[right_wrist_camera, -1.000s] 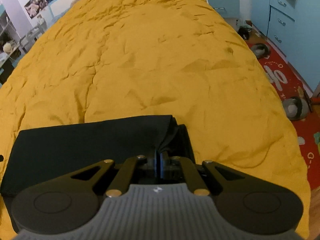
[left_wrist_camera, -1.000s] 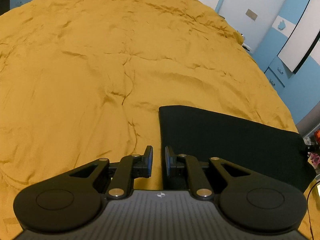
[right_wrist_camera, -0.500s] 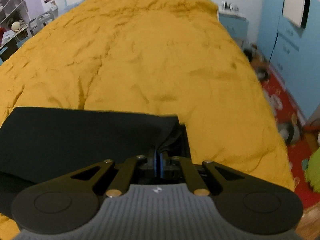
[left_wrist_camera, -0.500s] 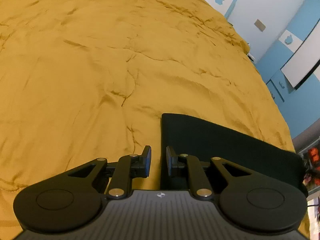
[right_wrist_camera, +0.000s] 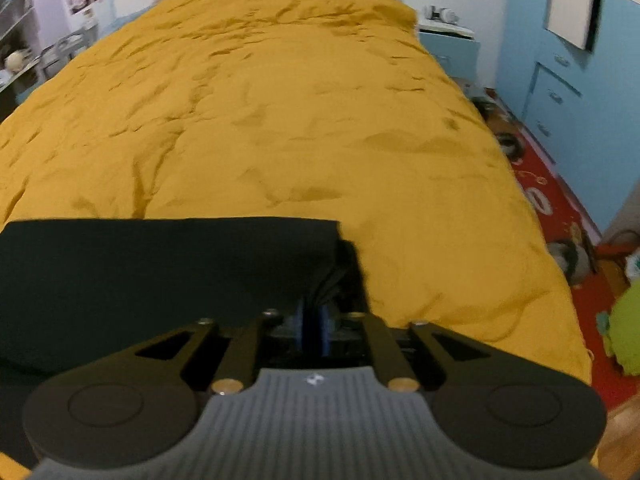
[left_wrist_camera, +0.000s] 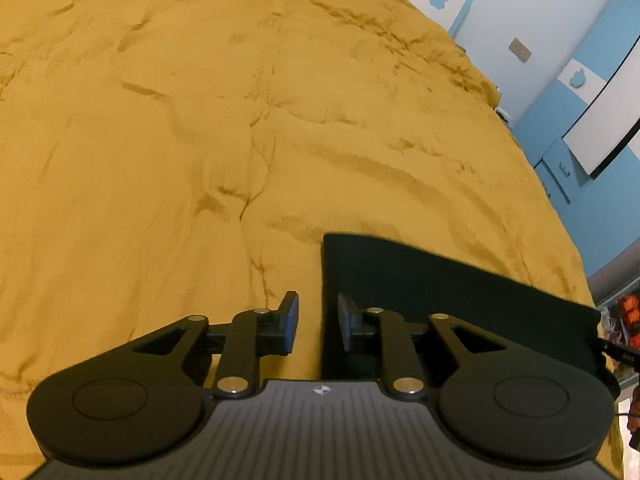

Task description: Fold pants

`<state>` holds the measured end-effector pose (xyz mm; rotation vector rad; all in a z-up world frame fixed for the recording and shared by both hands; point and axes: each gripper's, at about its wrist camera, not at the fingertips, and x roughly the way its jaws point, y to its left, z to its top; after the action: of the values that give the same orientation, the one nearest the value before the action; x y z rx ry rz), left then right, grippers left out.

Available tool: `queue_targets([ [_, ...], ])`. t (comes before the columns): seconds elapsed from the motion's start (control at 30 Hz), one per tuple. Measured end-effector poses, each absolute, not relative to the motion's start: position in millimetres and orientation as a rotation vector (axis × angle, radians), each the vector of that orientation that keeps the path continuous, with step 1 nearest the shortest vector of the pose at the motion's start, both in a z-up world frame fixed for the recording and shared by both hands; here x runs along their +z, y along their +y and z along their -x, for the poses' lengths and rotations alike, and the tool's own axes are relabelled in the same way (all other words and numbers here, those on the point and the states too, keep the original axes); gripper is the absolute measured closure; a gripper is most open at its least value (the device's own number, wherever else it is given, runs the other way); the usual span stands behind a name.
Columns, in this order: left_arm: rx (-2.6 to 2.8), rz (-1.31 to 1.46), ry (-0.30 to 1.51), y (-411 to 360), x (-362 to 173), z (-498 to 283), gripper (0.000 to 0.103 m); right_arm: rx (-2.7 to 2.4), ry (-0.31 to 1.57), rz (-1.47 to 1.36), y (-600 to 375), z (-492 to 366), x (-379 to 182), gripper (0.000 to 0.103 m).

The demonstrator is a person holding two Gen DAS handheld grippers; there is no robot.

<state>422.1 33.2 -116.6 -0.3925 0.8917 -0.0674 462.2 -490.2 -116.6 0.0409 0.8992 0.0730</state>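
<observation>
Comparing with a second ago, your left tongs [left_wrist_camera: 318,326] stay parted with nothing between them, straddling the pants' [left_wrist_camera: 440,296] left edge. The pants lie folded on the bed [left_wrist_camera: 200,140], long axis side to side. Your right tongs [right_wrist_camera: 312,326] still pinch the right corner, now lifted higher.

A bed [left_wrist_camera: 200,140] under a rumpled mustard-yellow cover [right_wrist_camera: 300,120] carries everything here. The cover is creased all over, with deeper folds running across its middle. Black pants [left_wrist_camera: 440,292], folded into a flat dark band, lie directly on it near the close edge, their straight far edge running across the cover.
</observation>
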Motion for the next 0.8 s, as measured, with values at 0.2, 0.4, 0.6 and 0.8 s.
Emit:
queue_targets([
  [0.2, -0.098, 0.4, 0.869, 28.0, -115.4, -441.0, 0.054, -0.01, 0.782, -0.047, -485.8, -447.2, -89.5, 0.085],
  [0.4, -0.054, 0.297, 0.905, 3.5, -139.9, -467.5, 0.053, 0.095, 0.778, 0.013, -455.7, -461.7, -104.0, 0.088],
  [0.6, -0.004, 0.262, 0.914, 12.3, -154.7, -480.9, 0.065, 0.01, 0.818, -0.006, -468.8, -476.2, -128.5, 0.095],
  [0.8, 0.016, 0.22, 0.895, 17.8, -126.4, -462.3, 0.072, -0.037, 0.77, 0.011, -471.1, -455.4, -110.1, 0.092],
])
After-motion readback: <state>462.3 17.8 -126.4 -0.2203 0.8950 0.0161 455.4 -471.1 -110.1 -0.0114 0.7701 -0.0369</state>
